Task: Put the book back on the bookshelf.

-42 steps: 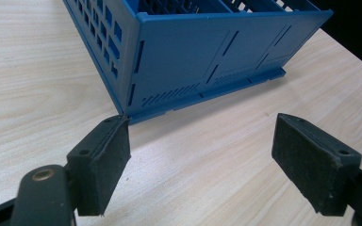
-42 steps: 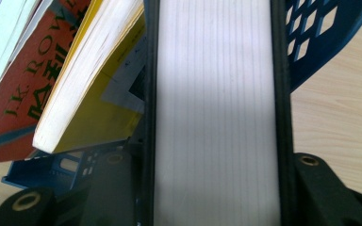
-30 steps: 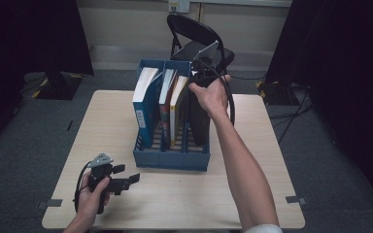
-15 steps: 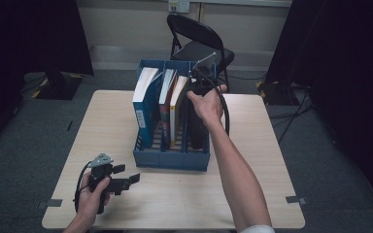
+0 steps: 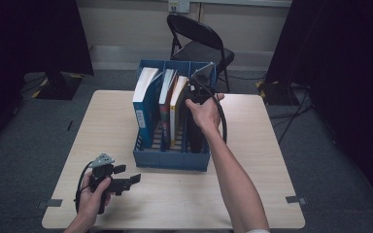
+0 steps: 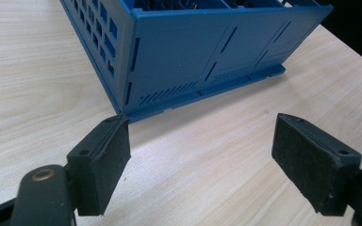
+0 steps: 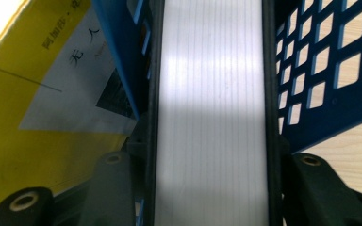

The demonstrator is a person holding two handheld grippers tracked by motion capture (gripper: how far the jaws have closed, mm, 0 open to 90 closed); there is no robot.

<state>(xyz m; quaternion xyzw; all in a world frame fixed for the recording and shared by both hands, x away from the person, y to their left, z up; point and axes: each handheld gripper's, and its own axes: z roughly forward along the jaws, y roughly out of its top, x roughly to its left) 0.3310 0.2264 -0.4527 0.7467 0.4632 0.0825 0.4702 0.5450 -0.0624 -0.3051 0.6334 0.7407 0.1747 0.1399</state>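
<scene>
Right gripper [image 5: 197, 99] fingers pinch a black-covered book [image 7: 212, 113], mostly hidden in the blue rack [image 5: 172, 159]. Left gripper [image 5: 121, 182] fingers spread at seven o'clock on the bench [image 5: 252, 194]. Yellow book [image 7: 28, 117] writing unreadable.

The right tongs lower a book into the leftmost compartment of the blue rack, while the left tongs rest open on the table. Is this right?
Not quite: the high view shows the right tongs lowering the black-covered book into the rightmost compartment of the blue rack, not the leftmost. The left tongs rest open on the table.

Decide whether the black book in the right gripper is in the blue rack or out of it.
In. The book stands in the rack's right-hand slot, with blue lattice walls either side; the right gripper clamps it from above.
</scene>
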